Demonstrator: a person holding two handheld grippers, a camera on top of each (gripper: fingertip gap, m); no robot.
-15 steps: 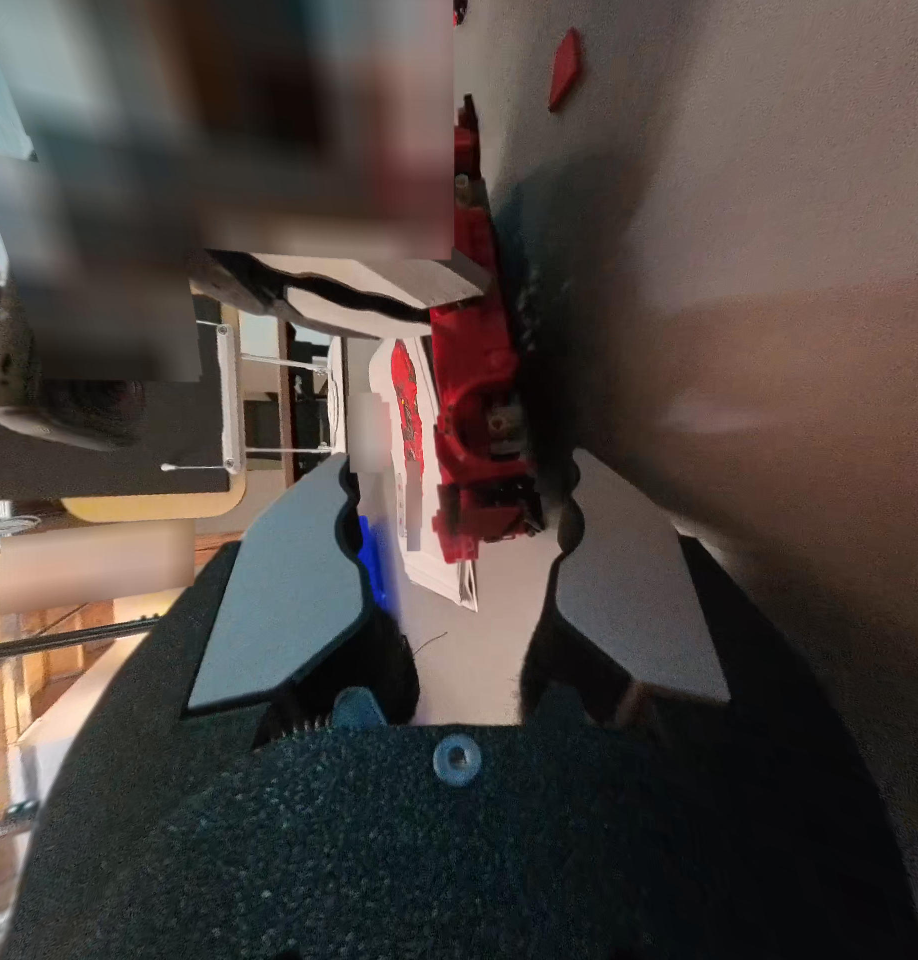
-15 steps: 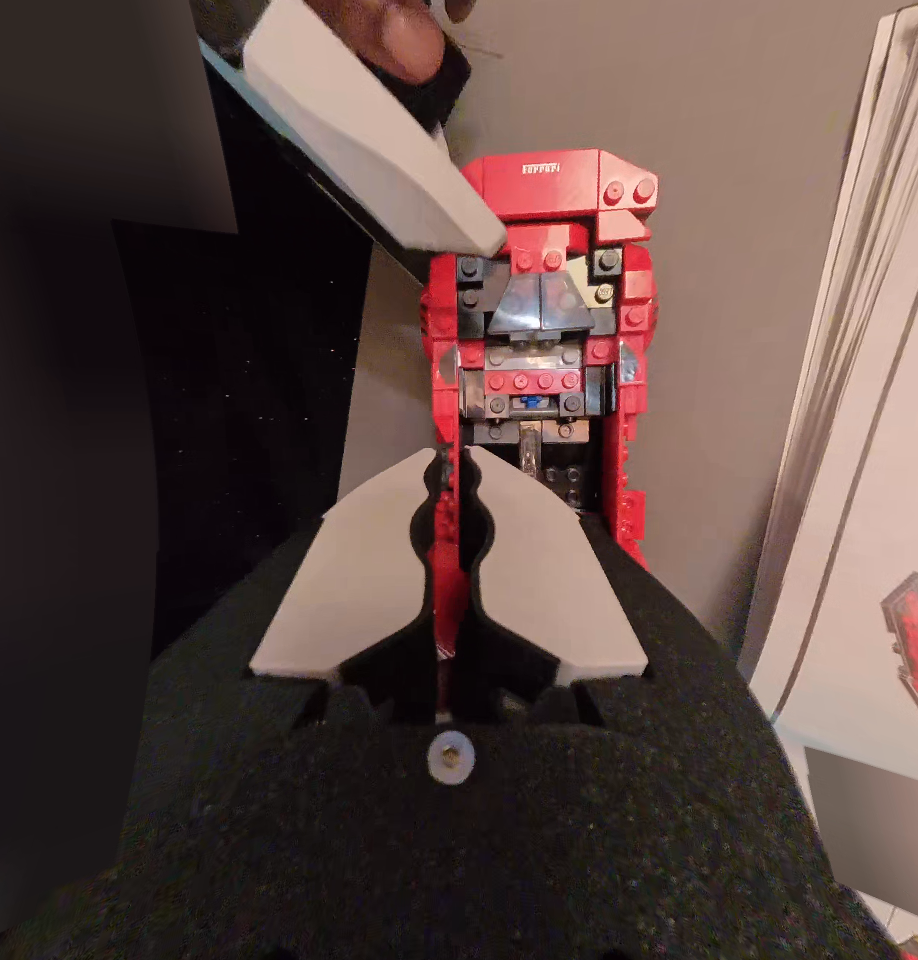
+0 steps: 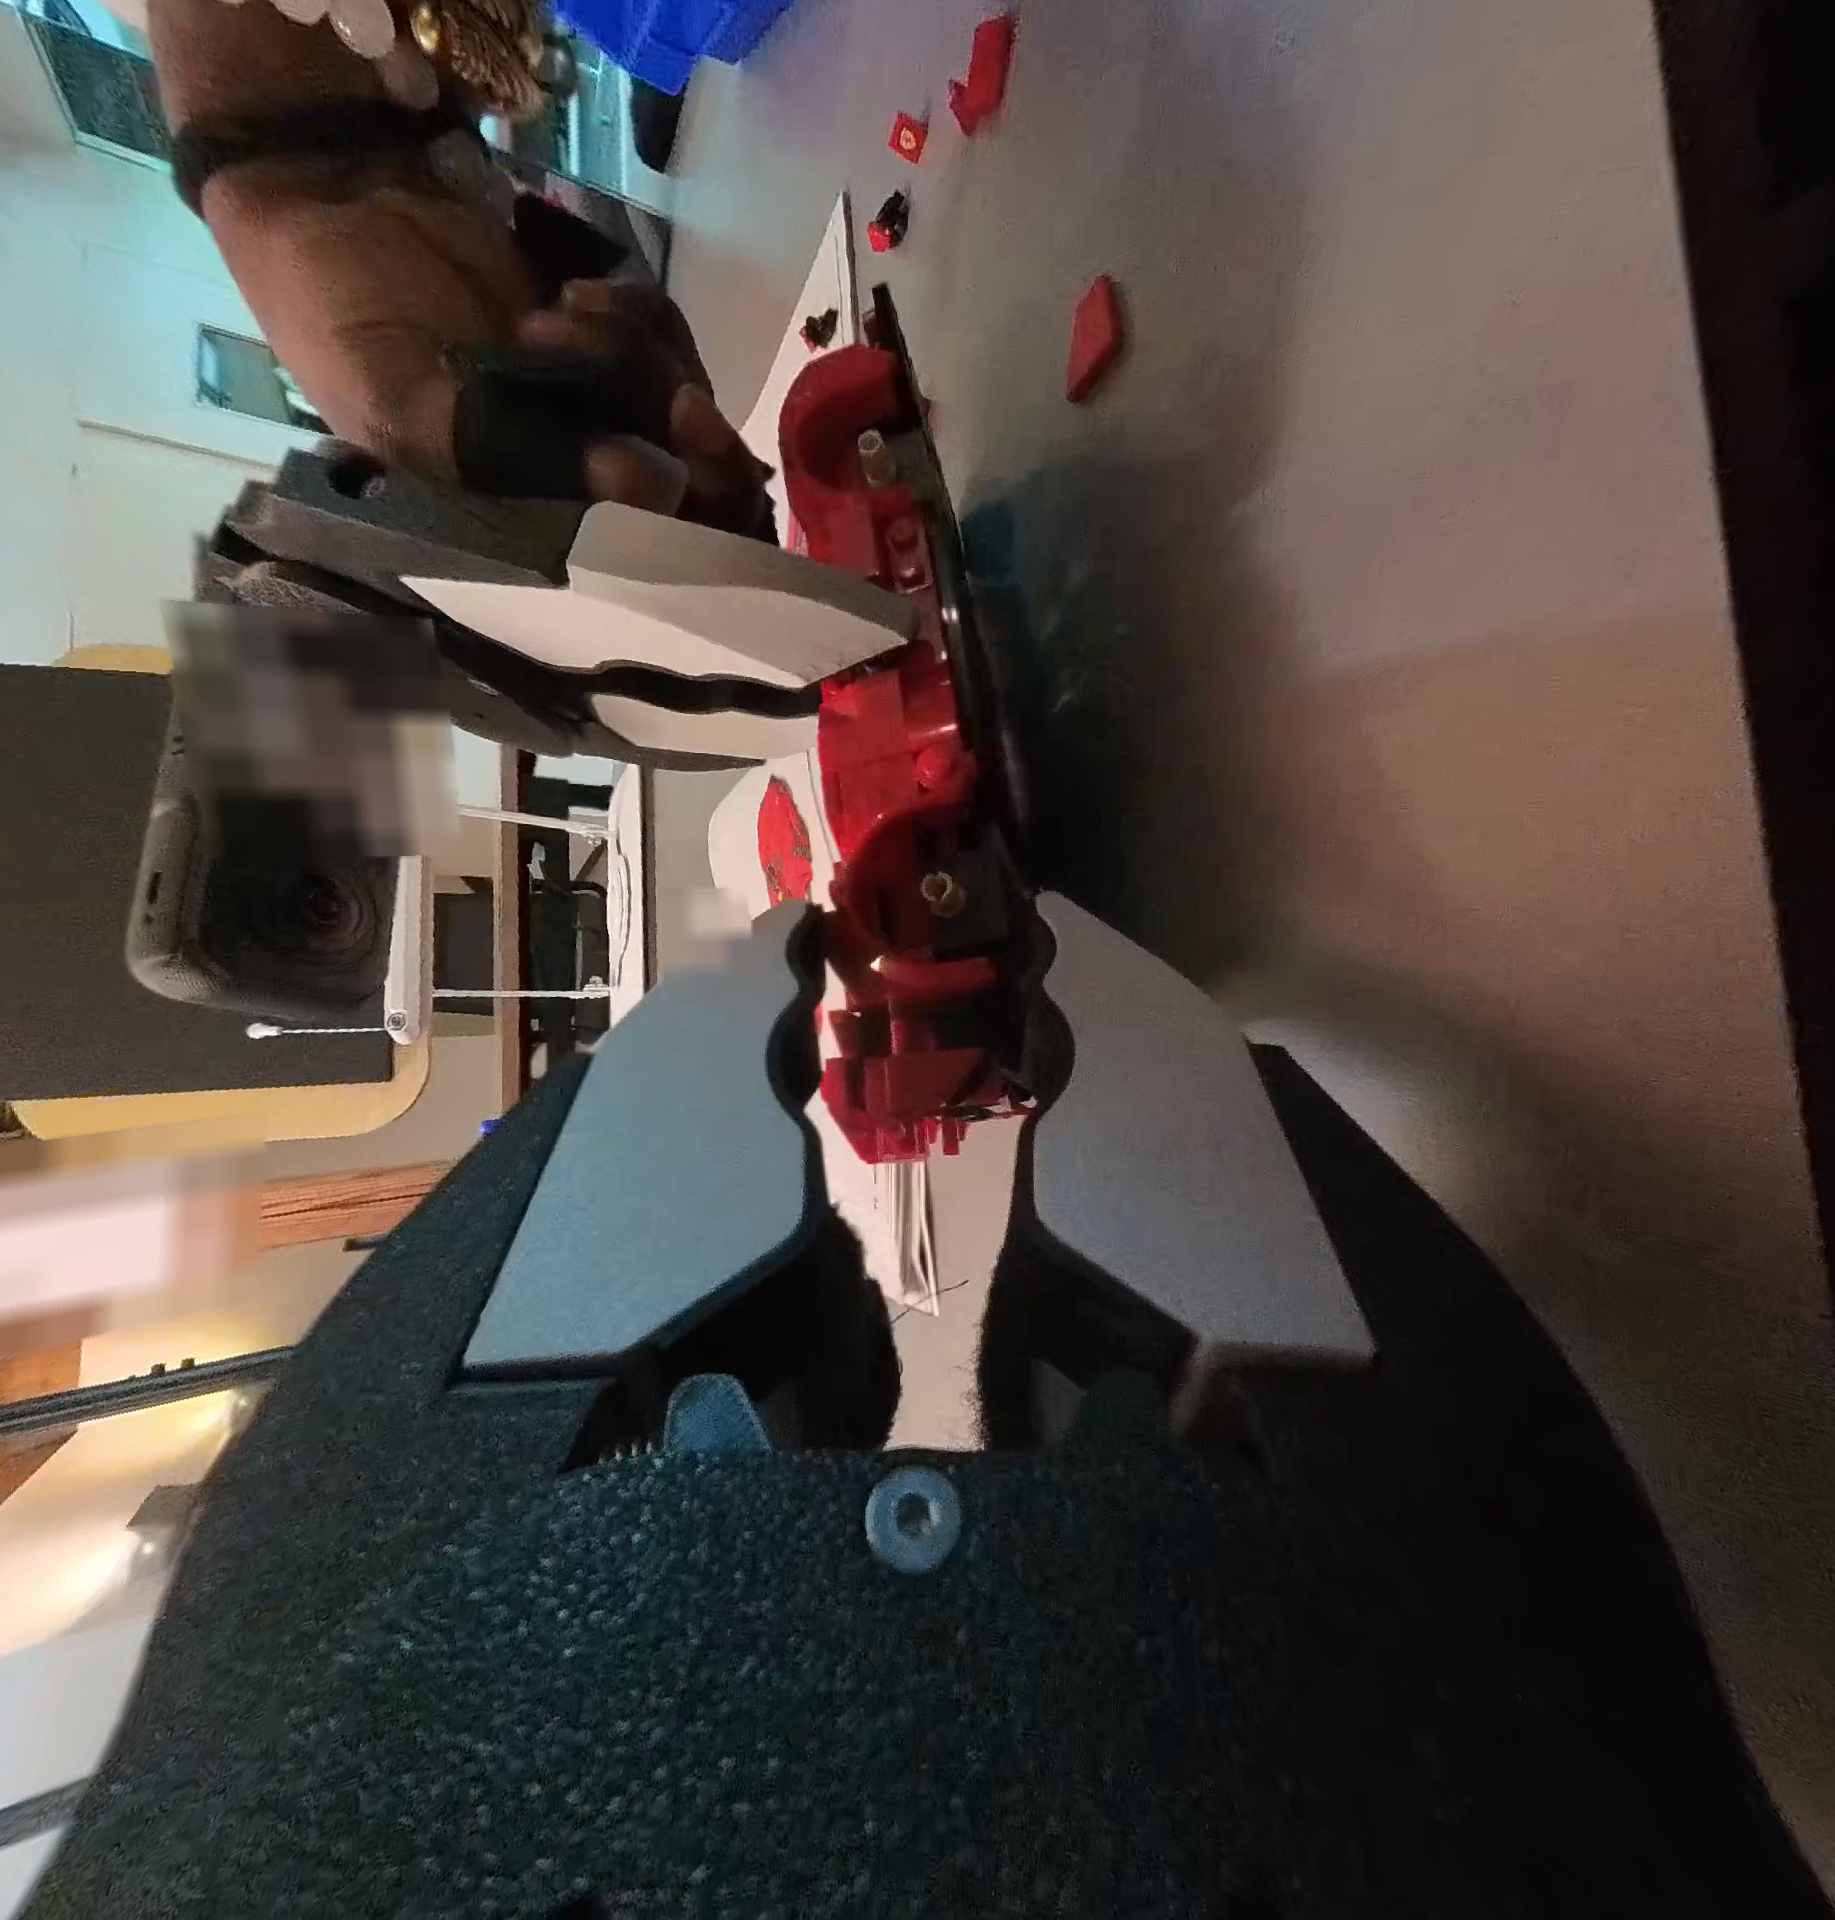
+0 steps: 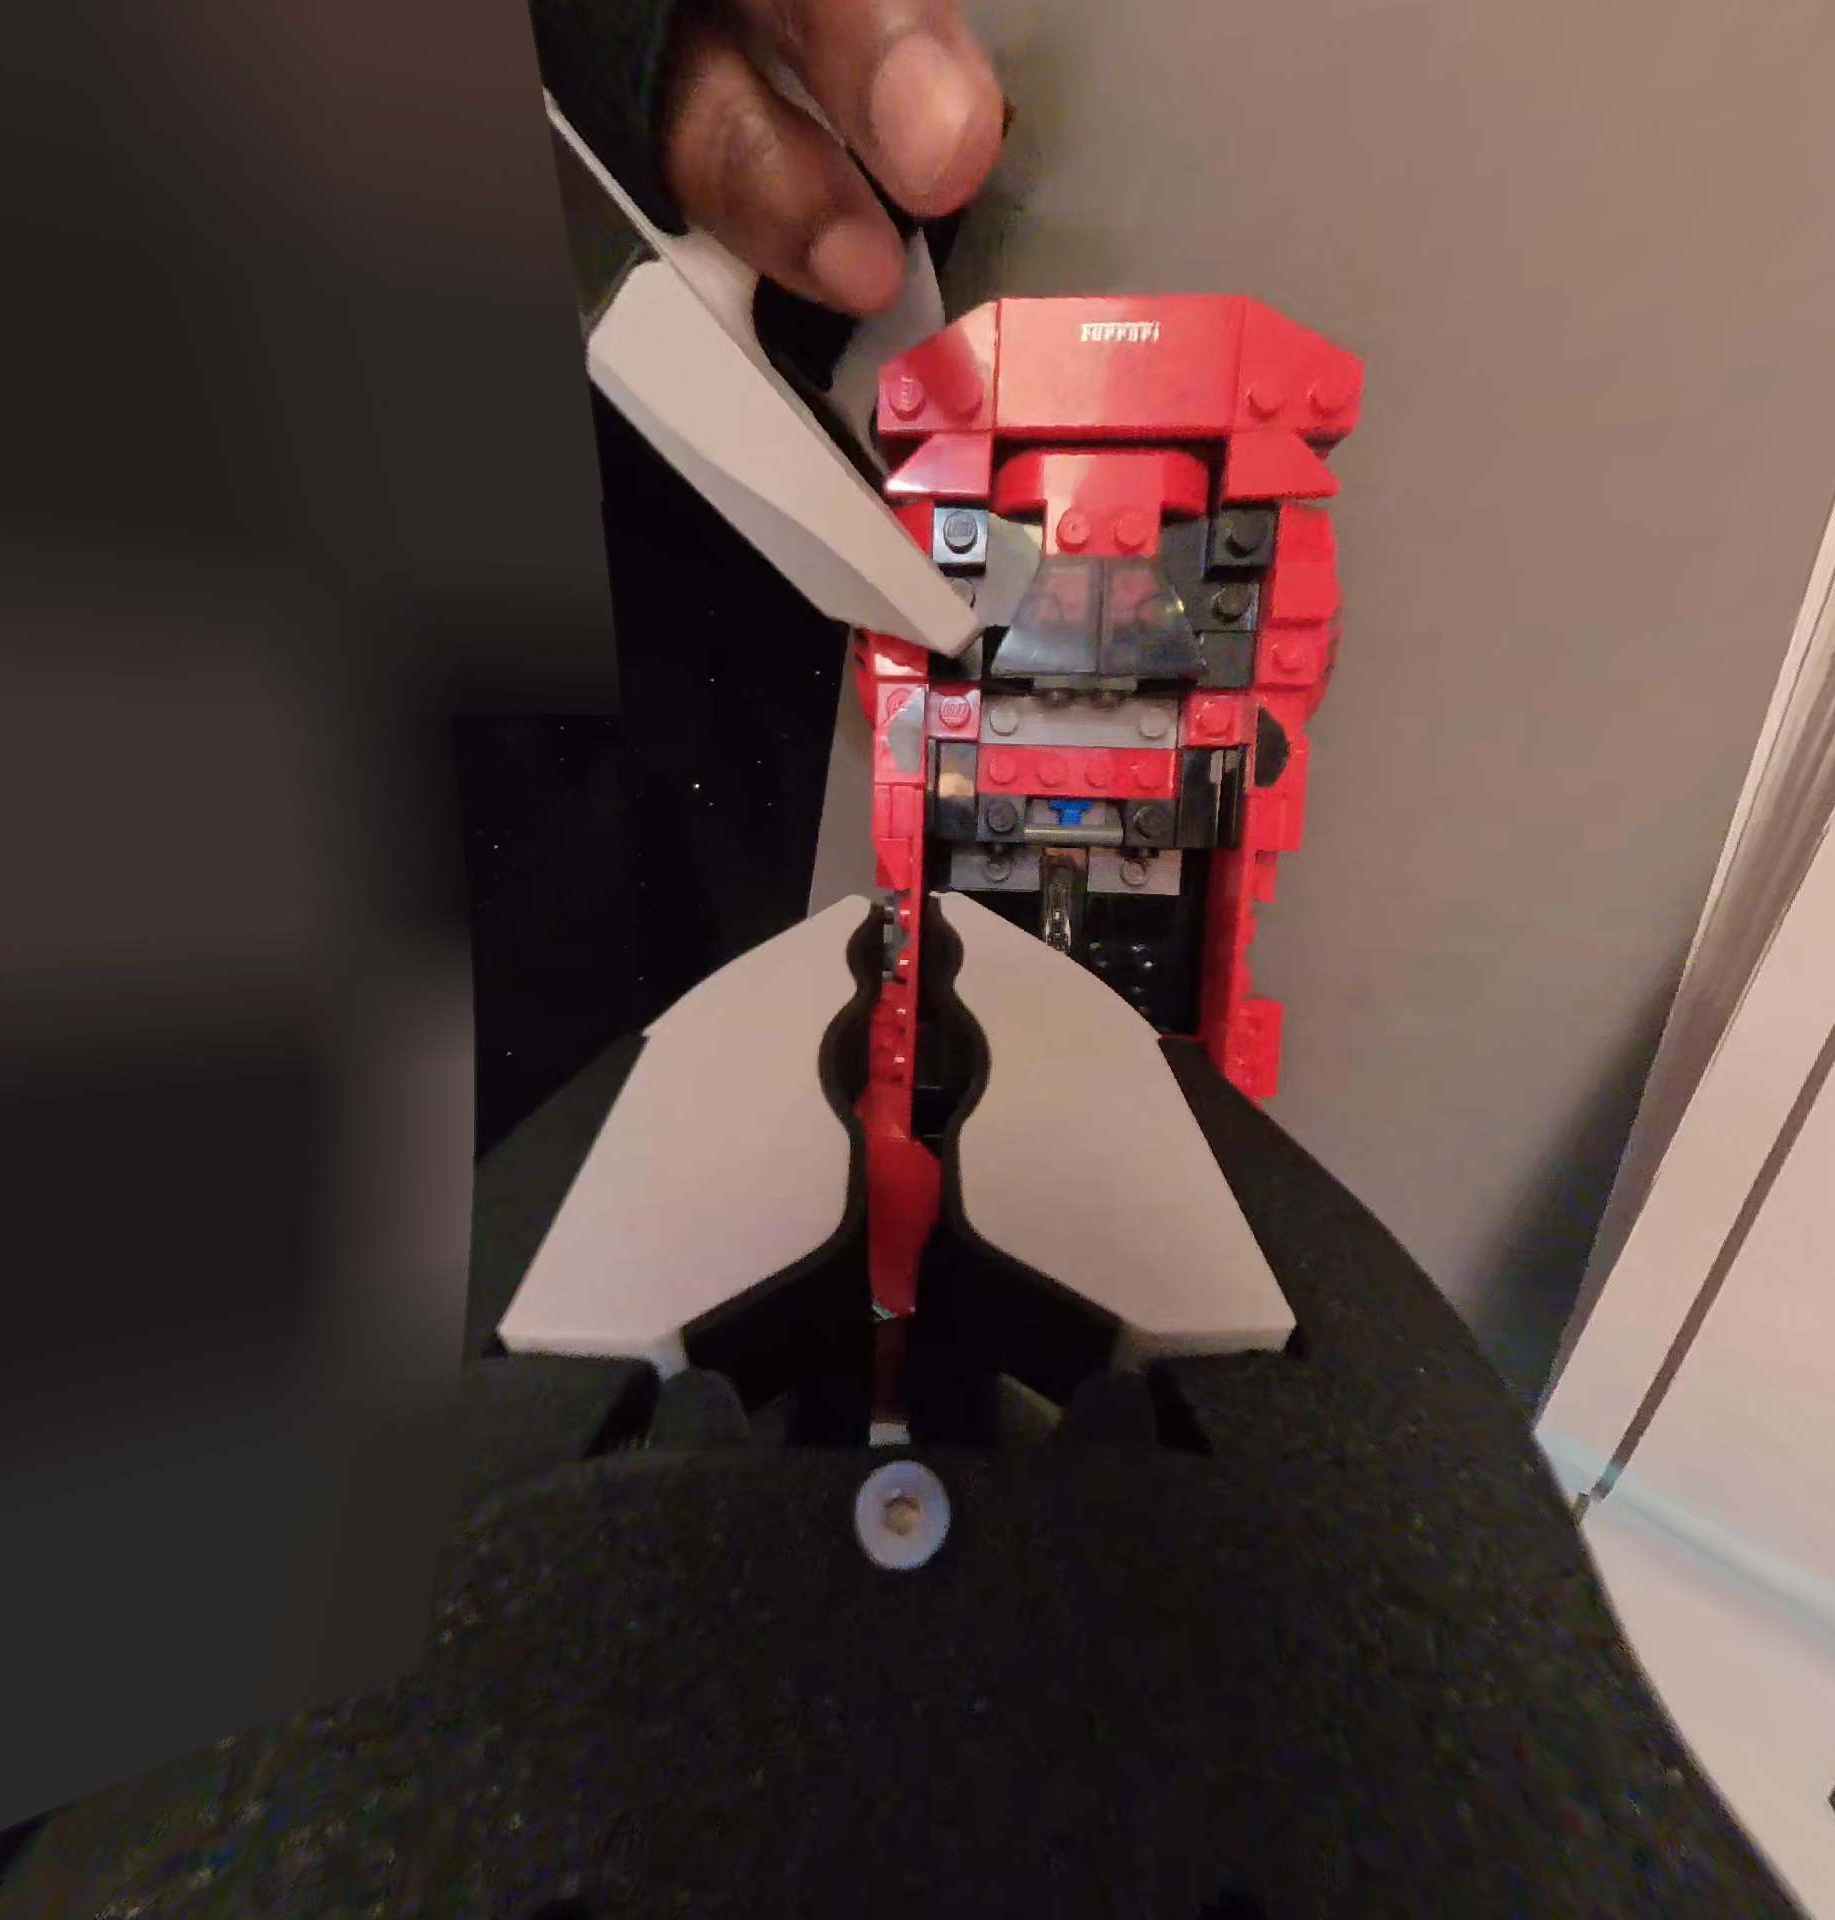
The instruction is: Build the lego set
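Blue bin (image 3: 674,42) at table's (image 3: 1412,520) far end, shelf unit (image 3: 539,914) in bkgd.

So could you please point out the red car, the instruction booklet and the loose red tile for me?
Red car (image 4: 1121,353): right wrist view, on its smooth top panel.
Booklet (image 4: 1744,1195): right wrist view, on the white page.
Red tile (image 3: 1095,338): left wrist view, on its flat face.

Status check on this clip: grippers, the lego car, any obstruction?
Right gripper shut on red car side wall. Left gripper open, straddling car end. Instruction booklet lies beside; nothing blocking.
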